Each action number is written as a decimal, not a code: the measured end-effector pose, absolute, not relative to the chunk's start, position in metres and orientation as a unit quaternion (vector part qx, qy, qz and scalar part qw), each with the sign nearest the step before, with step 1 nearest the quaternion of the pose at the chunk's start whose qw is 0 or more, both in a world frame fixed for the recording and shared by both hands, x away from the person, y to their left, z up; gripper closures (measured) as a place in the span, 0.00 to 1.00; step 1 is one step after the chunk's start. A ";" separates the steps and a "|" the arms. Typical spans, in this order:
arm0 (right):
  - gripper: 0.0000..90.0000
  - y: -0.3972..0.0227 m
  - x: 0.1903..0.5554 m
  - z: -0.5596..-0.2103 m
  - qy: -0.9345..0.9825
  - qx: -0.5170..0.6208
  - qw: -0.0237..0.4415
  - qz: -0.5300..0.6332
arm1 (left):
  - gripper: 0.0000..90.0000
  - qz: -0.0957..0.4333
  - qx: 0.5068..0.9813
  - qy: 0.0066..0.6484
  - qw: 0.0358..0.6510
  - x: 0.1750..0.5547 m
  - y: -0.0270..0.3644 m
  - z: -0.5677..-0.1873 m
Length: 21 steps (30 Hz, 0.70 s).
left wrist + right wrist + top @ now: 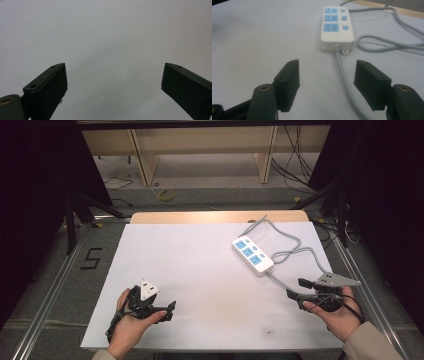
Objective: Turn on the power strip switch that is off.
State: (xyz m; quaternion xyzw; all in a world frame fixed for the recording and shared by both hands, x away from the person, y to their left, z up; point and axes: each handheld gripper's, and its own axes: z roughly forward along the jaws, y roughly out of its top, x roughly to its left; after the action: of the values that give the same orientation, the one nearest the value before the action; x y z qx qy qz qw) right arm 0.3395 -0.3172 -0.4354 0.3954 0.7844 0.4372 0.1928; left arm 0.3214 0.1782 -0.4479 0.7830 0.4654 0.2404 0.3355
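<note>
Overhead, the high view shows a white table (200,270) with a wooden strip along its far edge. A white power strip (252,255) with three blue sockets lies in the right half of the frame, its grey cable (295,251) looping beside it. A black "5" (91,258) is marked on the floor at left. The left gripper (169,311) sits lower left, the right gripper (296,289) lower right, both held by hands.

In the left gripper view, the jaws stand wide apart over bare white surface.

In the right gripper view, the jaws gape wide and empty, the power strip (336,26) upper centre, its cable (344,80) running down between them. No brand is readable.
</note>
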 end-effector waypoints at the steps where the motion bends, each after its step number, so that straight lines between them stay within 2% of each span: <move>1: 0.43 -0.317 0.339 -0.435 0.785 0.396 0.193 0.436 | 0.07 0.240 0.783 0.466 0.335 0.322 0.178 -0.448; 6: 0.50 -0.317 0.339 -0.432 0.786 0.395 0.205 0.429 | 0.08 0.241 0.782 0.466 0.336 0.322 0.178 -0.448; 10: 0.64 -0.316 0.342 -0.430 0.792 0.393 0.214 0.416 | 0.09 0.243 0.782 0.466 0.334 0.322 0.177 -0.448; 11: 0.64 -0.316 0.342 -0.430 0.792 0.393 0.214 0.416 | 0.09 0.243 0.782 0.466 0.334 0.322 0.177 -0.448; 12: 0.71 -0.315 0.344 -0.428 0.792 0.392 0.216 0.414 | 0.09 0.243 0.782 0.467 0.335 0.322 0.177 -0.448; 21: 0.99 -0.308 0.359 -0.424 0.793 0.394 0.234 0.402 | 0.10 0.246 0.779 0.470 0.334 0.323 0.177 -0.448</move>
State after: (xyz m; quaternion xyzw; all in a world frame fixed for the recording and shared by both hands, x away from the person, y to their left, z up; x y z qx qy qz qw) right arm 0.3592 -0.3077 -0.4244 0.3936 0.7925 0.4025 0.2345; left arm 0.3228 0.1766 -0.4482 0.7793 0.4698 0.2458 0.3339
